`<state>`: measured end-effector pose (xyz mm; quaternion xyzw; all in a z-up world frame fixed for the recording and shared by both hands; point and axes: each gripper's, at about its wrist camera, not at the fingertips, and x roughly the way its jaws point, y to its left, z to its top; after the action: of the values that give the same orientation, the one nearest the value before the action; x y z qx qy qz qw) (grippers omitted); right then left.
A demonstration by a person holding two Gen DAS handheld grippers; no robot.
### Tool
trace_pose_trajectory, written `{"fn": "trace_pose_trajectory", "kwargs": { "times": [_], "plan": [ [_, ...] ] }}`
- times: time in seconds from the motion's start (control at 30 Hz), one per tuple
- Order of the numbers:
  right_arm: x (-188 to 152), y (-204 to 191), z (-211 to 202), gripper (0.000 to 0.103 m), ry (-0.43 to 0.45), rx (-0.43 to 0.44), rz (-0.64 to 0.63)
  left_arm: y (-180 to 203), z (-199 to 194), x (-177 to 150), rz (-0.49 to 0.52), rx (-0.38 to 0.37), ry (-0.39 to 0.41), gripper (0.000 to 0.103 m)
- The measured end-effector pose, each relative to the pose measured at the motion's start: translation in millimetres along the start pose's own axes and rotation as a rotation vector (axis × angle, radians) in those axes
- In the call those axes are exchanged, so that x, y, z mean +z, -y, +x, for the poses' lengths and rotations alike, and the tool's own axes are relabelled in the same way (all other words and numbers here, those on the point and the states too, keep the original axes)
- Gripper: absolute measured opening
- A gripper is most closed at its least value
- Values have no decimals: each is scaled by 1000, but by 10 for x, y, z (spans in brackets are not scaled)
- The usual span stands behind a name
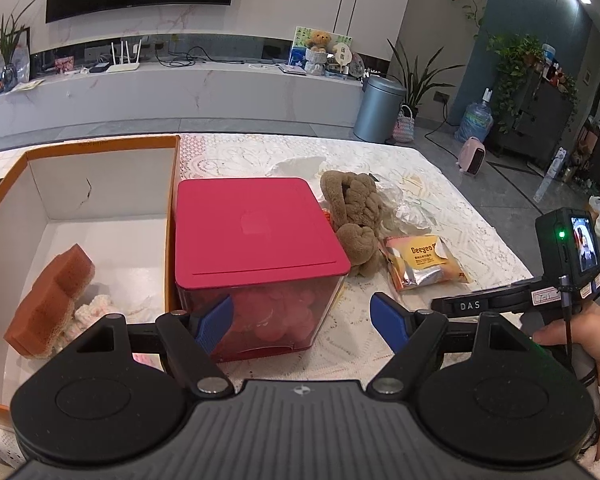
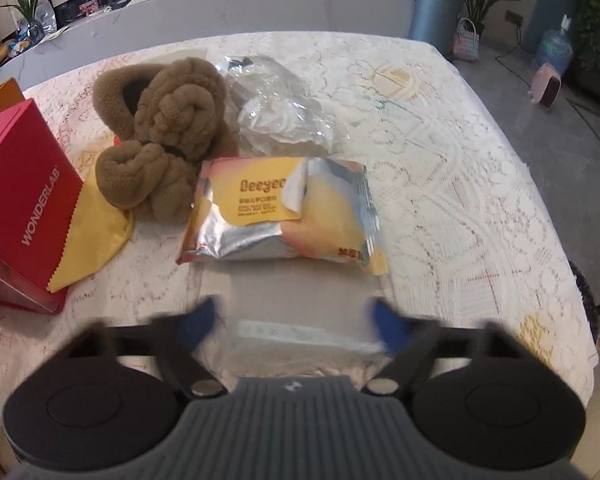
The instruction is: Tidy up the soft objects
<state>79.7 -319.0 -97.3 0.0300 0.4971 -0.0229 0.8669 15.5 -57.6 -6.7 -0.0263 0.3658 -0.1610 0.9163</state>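
An orange-rimmed cardboard box [image 1: 100,184] stands at the left and holds an orange sponge [image 1: 48,300] and a pale knitted item [image 1: 88,312]. A brown plush slipper pair [image 1: 356,216] lies right of a red lidded container [image 1: 256,224]; it also shows in the right wrist view [image 2: 164,136]. A yellow wipes pack [image 2: 284,212] lies in front of my right gripper [image 2: 296,324], which is open and empty. A yellow cloth [image 2: 96,236] and a clear plastic bag [image 2: 280,108] lie beside the slippers. My left gripper [image 1: 304,320] is open, in front of the red container.
The table has a white lace cloth [image 2: 460,184]. The red container reads WONDERLAB in the right wrist view [image 2: 24,200]. The wipes pack shows in the left wrist view [image 1: 424,264]. The right hand-held gripper body [image 1: 540,296] is at the right. The floor drops off beyond the table's right edge.
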Motion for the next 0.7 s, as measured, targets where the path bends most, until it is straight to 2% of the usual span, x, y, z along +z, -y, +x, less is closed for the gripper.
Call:
{"fn": "trace_pose_trajectory", "kwargs": {
  "times": [0.03,0.17,0.2,0.27,0.43,0.57,0.7],
  "plan": [
    [-8,21,5,39,-7,11,9,-4,-4,1,-1,3,1,92],
    [-16,66,-51,12,10,24,18,6,-37,13,-13,-25,4,92],
    [-15,76,-77,10,18,31,23,20,-50,21,-11,-42,3,92],
    [-23,117,-166,7,44,101,43,63,-62,47,0,-64,2,92],
    [-29,153,-455,6,134,250,53,171,-102,65,26,-44,12,92],
    [-58,238,-772,0,267,513,86,232,-38,96,36,-43,-10,92],
    [-87,352,-1098,0,392,570,120,333,2,150,100,-18,-50,92]
  ]
}}
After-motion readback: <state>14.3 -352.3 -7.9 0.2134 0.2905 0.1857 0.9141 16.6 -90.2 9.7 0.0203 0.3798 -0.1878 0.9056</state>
